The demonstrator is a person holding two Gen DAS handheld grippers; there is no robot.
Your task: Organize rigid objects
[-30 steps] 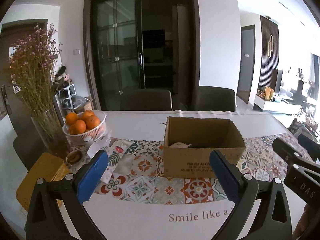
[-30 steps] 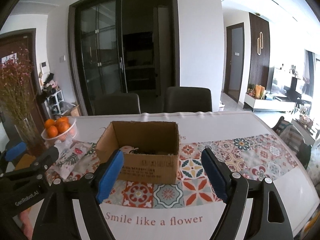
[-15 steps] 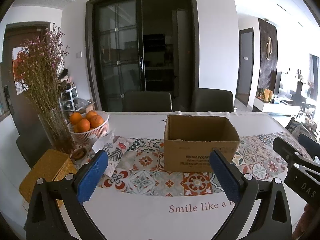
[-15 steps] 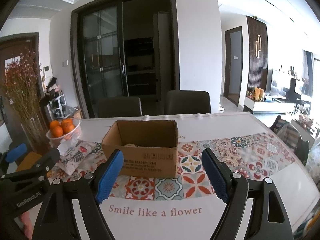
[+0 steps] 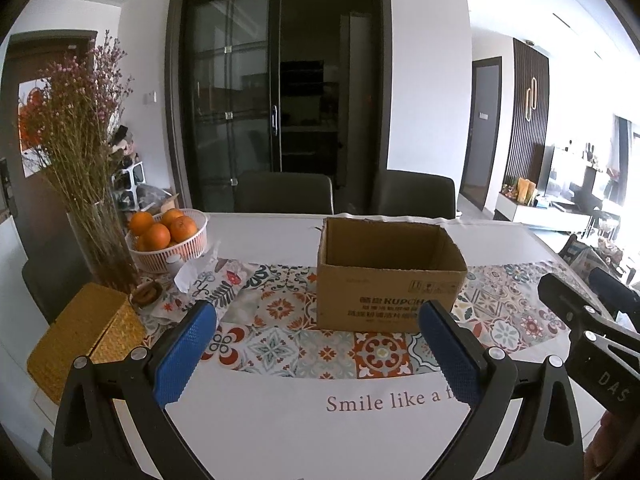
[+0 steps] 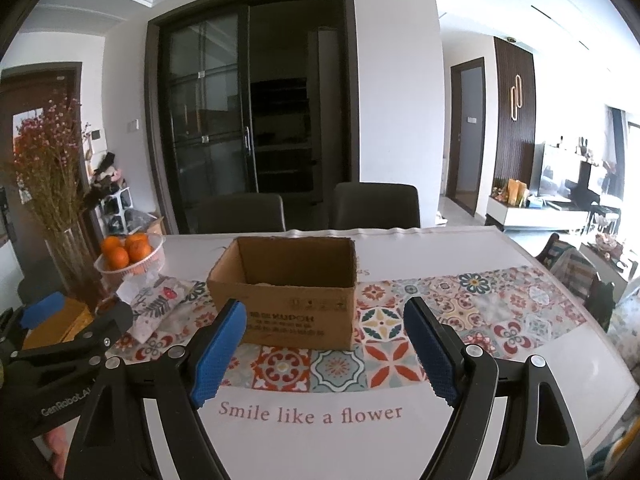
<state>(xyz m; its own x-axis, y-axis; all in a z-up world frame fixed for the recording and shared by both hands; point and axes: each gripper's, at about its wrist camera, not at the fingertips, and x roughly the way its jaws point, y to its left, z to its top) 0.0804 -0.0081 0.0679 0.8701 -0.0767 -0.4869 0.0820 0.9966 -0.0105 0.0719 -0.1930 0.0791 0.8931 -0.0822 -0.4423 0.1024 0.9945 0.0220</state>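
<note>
Cardboard box point(image 5: 390, 274) mid-table; fruit basket point(image 5: 170, 240) to its left, chairs point(image 5: 284, 196) behind

Bright daylight floods from the right, overexposing that side; dark sliding glass doors point(image 5: 276, 100) stay dim. Fisheye edges curve, black vignetted corners.

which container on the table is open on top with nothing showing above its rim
The cardboard box in the middle of the runner: open top, only bare walls visible. The white basket is heaped with oranges, and the woven yellow box is closed.
</note>
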